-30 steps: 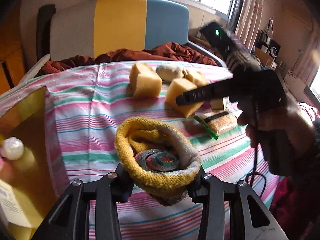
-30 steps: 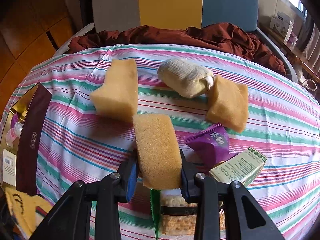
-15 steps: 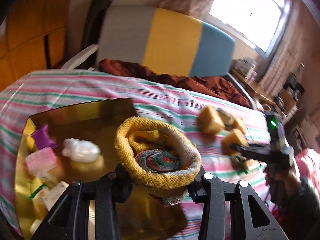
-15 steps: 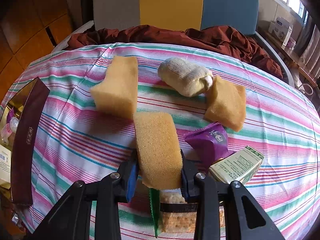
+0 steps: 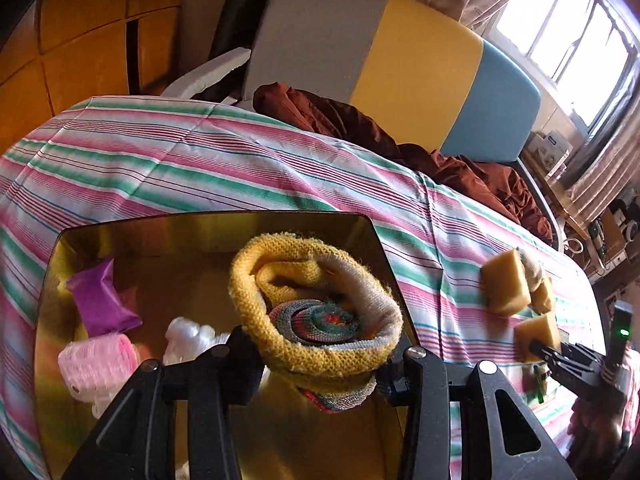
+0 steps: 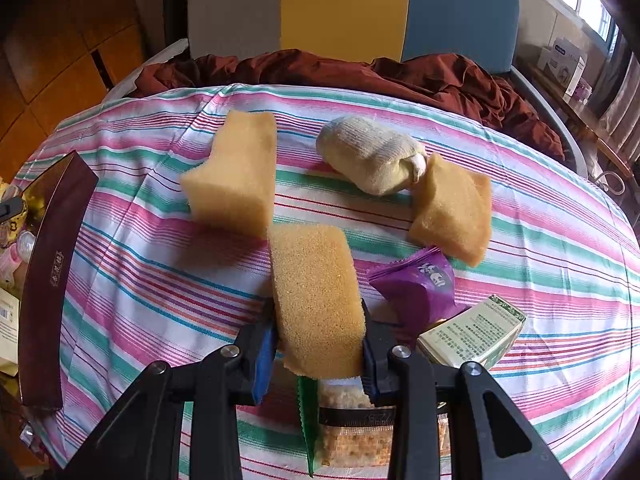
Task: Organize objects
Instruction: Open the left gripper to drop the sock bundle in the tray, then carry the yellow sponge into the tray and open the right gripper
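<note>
My left gripper (image 5: 320, 360) holds a rolled yellow sock bundle (image 5: 316, 308) over the gold-lined box (image 5: 208, 224). Its jaws are opening, and the pads still press the roll. The box holds a purple packet (image 5: 100, 300), a pink item (image 5: 96, 364) and a white item (image 5: 192, 336). My right gripper (image 6: 318, 344) is shut on a yellow sponge (image 6: 314, 292), low over the striped cloth. On the cloth beyond it lie two more sponges (image 6: 236, 176) (image 6: 452, 208) and a white sock roll (image 6: 368, 160).
A purple snack packet (image 6: 420, 284), a green-and-white carton (image 6: 472, 334) and a cracker packet (image 6: 352, 440) lie by the right gripper. The box's maroon wall (image 6: 52, 280) stands at the left. Behind the table are brown bedding (image 6: 440, 76) and a grey, yellow and blue chair back (image 5: 400, 68).
My left gripper has swung left with the sock roll, from over the striped cloth to over the gold box. The right gripper and its sponge have stayed still.
</note>
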